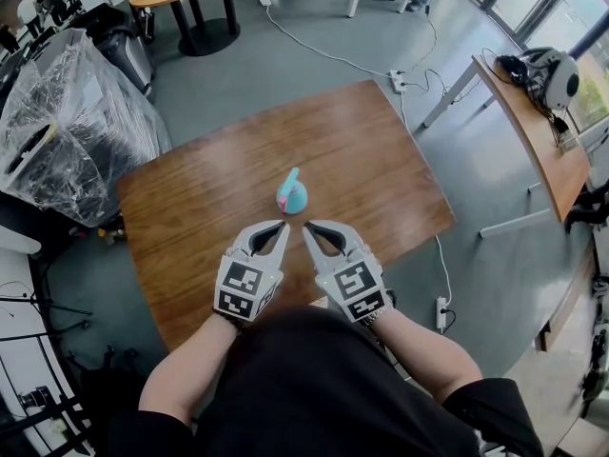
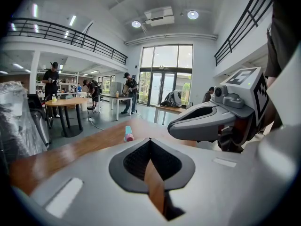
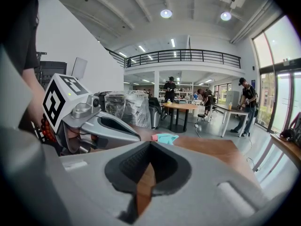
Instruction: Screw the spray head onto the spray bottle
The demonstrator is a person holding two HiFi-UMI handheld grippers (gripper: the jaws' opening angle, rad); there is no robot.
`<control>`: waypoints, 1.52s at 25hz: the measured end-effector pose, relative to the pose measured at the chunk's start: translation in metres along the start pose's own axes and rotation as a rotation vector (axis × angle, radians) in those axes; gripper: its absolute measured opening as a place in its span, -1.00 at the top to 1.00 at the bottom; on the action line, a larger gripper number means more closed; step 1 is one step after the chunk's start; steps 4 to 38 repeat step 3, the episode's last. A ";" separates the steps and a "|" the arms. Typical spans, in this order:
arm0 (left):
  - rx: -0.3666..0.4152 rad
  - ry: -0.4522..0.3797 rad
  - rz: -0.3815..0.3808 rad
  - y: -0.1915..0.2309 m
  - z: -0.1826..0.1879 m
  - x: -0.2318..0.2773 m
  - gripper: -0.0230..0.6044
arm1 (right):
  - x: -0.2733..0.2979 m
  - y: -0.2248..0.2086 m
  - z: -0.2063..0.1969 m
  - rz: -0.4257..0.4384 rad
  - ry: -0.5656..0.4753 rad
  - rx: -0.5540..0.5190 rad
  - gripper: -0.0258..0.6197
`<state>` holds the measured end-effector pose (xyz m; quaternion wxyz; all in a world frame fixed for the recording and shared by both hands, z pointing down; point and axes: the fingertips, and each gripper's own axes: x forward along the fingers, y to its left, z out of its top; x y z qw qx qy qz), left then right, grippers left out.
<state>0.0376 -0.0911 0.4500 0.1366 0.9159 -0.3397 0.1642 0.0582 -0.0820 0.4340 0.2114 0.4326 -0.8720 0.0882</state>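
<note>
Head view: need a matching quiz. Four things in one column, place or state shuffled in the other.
Things
1. spray part
2. left gripper
3. plastic-wrapped bundle
4. headset

Place or state
A. on the side desk at the view's right
B. jaws shut with nothing between them, over the near side of the wooden table
C. lying mid-table, teal and pink
D. off the table, at the view's left

Pairs: 1-C, 2-B, 3-D, 4-A
</note>
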 end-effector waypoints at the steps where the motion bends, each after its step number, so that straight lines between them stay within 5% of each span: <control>1: 0.000 0.000 0.000 0.000 0.000 0.000 0.89 | 0.000 0.000 0.000 0.000 0.000 0.000 0.94; 38: -0.001 0.002 0.000 0.000 0.000 0.000 0.89 | 0.000 0.000 0.000 0.000 0.002 0.000 0.94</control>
